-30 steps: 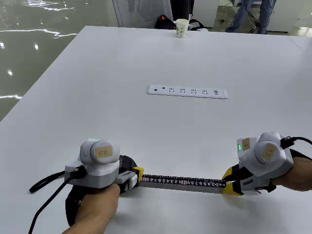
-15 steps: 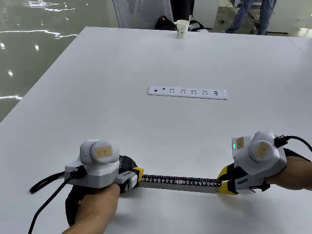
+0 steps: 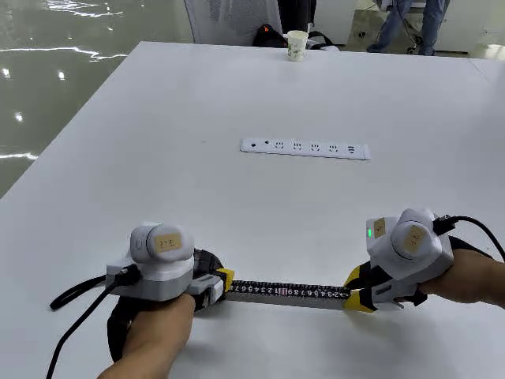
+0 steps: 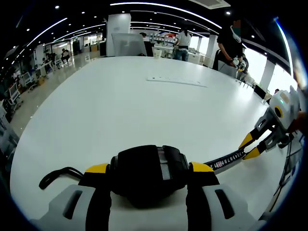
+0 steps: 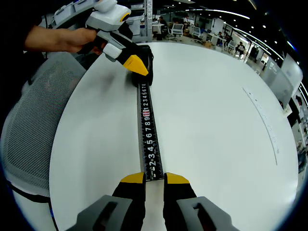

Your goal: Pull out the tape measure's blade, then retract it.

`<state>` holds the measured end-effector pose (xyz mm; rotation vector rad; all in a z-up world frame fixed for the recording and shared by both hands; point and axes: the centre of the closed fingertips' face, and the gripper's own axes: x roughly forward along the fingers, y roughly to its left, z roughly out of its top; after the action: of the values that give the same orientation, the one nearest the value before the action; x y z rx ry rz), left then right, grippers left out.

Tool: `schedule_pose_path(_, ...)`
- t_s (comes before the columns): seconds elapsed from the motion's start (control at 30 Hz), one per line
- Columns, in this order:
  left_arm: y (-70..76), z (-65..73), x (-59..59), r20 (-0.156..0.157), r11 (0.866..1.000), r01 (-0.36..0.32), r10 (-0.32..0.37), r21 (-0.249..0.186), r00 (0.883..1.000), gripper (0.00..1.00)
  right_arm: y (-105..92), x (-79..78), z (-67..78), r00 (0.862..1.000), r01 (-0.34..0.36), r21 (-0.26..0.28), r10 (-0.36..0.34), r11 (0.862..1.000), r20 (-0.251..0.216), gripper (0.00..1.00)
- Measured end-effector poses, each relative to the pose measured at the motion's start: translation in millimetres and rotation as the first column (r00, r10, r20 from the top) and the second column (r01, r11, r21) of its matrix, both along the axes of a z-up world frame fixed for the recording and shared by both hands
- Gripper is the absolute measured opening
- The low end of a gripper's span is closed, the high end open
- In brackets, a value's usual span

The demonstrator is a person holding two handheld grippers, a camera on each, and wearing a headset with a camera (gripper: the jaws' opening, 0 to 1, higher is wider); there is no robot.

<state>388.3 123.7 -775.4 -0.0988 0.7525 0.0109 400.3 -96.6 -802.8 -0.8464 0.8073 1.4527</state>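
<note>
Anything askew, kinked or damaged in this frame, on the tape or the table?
Nothing stands out. The blade lies flat and straight on the table between the tape measure case in the left hand-held gripper and its tip in the right hand-held gripper.

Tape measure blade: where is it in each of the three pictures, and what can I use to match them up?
Head view: the blade lies near the bottom, stretched left to right.
Left gripper view: blade at lower right, a short dark strip.
Right gripper view: blade runs up the middle from bottom centre.
Shared landmark: the white power strip.
</note>
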Motion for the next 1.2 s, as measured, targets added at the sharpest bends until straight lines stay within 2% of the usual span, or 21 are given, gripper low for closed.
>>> schedule_pose_path(1.2,0.5,0.0,0.7,-0.007,1.0,-0.001,0.001,-0.019,1.0,0.58,41.0,-2.5,-0.2,1.0,-0.017,0.031,0.017,0.999,-0.016,0.1)
